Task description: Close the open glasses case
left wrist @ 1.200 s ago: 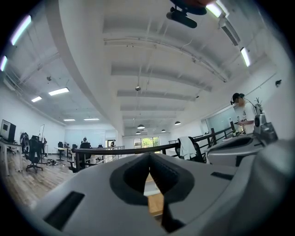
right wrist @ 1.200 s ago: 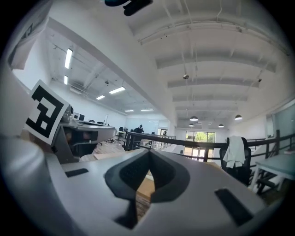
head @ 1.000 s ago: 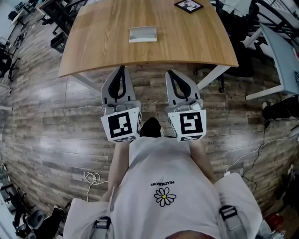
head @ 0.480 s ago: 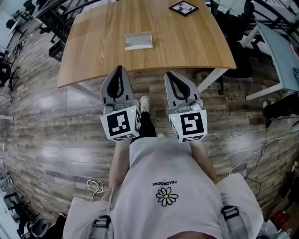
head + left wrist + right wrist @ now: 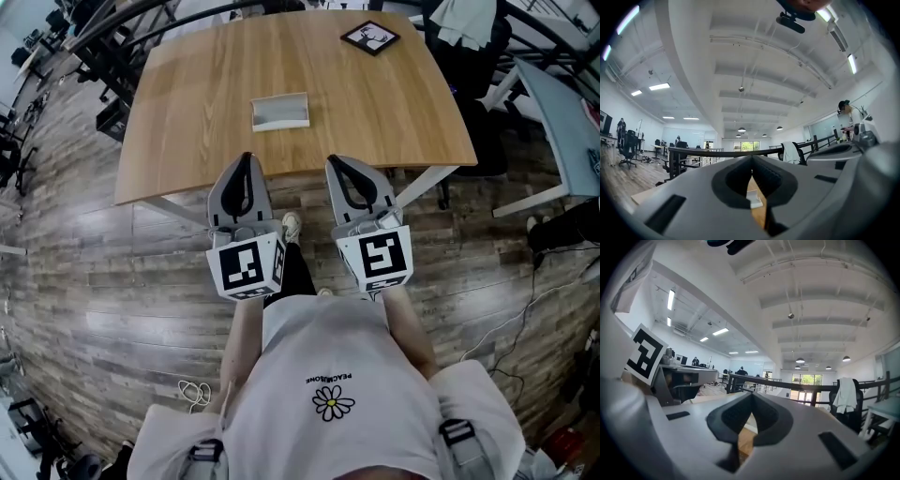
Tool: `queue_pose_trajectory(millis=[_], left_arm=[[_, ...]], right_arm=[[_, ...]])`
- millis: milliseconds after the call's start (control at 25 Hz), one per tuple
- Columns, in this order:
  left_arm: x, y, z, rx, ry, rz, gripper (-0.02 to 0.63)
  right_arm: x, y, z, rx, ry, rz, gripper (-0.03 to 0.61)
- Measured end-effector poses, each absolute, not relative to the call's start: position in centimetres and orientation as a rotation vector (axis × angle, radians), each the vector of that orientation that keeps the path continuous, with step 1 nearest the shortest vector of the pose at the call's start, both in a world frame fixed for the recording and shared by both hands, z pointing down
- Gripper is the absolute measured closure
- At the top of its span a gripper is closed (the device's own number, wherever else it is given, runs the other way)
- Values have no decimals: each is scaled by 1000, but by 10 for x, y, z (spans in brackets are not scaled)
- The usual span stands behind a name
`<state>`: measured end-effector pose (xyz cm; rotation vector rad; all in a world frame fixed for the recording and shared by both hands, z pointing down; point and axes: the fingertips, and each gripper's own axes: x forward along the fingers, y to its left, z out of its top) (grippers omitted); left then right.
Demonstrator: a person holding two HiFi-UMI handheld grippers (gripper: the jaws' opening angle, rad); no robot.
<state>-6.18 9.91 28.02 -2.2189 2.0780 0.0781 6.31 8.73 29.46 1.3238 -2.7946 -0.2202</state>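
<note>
An open, pale grey glasses case (image 5: 279, 112) lies on the wooden table (image 5: 187, 103), a little left of its middle. Both grippers are held level and side by side at the table's near edge, short of the case. The left gripper (image 5: 247, 159) is shut with nothing in it, its tip just over the edge. The right gripper (image 5: 333, 161) is also shut and empty. In the left gripper view the case (image 5: 754, 202) shows small through the slot below the closed tips (image 5: 752, 161). In the right gripper view the closed tips (image 5: 752, 398) frame only table wood.
A black-framed marker card (image 5: 371, 37) lies at the table's far right corner. A white table (image 5: 562, 103) and dark chairs stand to the right, black desks and railings to the left. Cables lie on the plank floor around the person.
Both grippers have moved forward toward the table; their tips now reach its near edge. The case lies nearer to them. Both stayed shut.
</note>
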Motion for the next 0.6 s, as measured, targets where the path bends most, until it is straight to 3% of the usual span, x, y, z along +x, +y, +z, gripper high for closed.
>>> queue_pose_trajectory(millis=[240,600], left_arm=[[-82,48,299,-2275,2080,79,597],[-137,-78,287,-2312,2077,86,597]], right_arm=[[46,35,325,1336,-2756,-124,572],[-8,-91,300,1374,-2722,-152,572]])
